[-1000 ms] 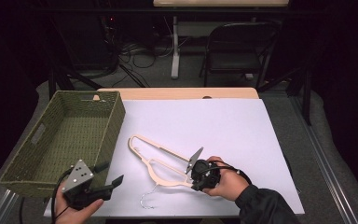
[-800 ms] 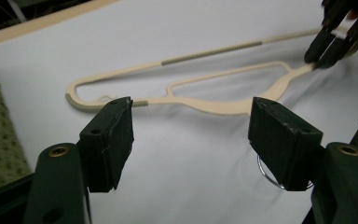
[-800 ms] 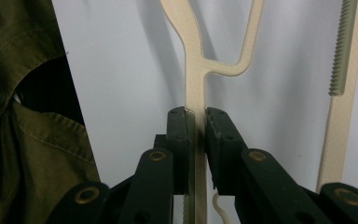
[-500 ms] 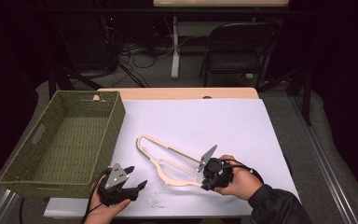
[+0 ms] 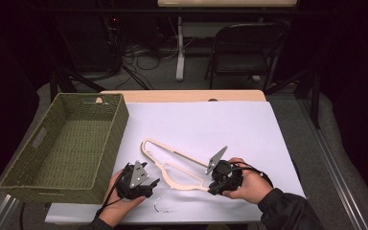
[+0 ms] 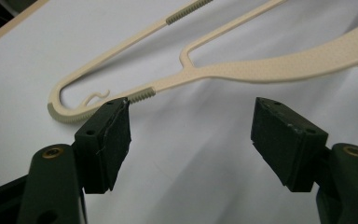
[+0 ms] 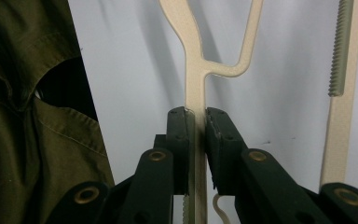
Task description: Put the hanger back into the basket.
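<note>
A cream plastic hanger [image 5: 172, 165] lies flat on the white table, its thin wire hook [image 5: 160, 201] near the front edge. My right gripper [image 5: 212, 186] is shut on the hanger's right arm; in the right gripper view the jaws pinch the cream bar [image 7: 193, 70] at my right gripper [image 7: 196, 121]. My left gripper [image 5: 149, 186] sits low at the hanger's left side and stands open. In the left gripper view the hanger [image 6: 270, 65] lies just beyond the wide-apart pads of my left gripper [image 6: 191, 135], with nothing between them.
A green woven basket [image 5: 117, 136] stands at the table's left, close to my left hand. The white tabletop [image 5: 220, 120] stretches behind the hanger. A dark chair [image 5: 249, 48] and cables are on the floor beyond. An olive sleeve [image 7: 23, 93] shows beside the right jaws.
My left gripper has moved right from the basket's front corner up to the hanger. The right gripper has shifted slightly right, still holding the hanger.
</note>
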Motion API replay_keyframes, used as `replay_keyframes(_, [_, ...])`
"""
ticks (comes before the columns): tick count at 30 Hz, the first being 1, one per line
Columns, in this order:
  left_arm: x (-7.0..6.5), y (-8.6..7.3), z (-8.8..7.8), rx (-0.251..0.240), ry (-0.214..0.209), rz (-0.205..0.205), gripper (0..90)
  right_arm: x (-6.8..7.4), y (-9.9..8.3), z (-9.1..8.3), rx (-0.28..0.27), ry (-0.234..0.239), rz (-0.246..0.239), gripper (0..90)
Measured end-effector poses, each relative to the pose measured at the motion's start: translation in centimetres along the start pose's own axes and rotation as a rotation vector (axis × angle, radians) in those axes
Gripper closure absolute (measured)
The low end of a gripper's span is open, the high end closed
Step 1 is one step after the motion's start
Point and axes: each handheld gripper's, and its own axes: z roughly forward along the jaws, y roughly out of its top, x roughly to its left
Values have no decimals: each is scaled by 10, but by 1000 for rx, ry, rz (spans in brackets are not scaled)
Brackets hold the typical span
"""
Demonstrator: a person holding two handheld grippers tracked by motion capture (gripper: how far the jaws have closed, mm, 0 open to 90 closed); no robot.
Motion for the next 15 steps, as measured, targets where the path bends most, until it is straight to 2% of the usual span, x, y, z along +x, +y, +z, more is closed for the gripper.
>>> replay_keyframes(1, [1,1,2,6,1,13,286,-1,0,-1,-4,4,0,802])
replay_keyframes(6, [5,2,9,11,-5,17,279,-4,0,-3,-14,18,10,802])
replay_keyframes(12, [6,4,17,8,-6,43,272,-5,0,-4,-17,24,8,802])
replay_keyframes(15, [4,5,22,-2,3,81,272,-5,-1,-4,-24,23,6,802])
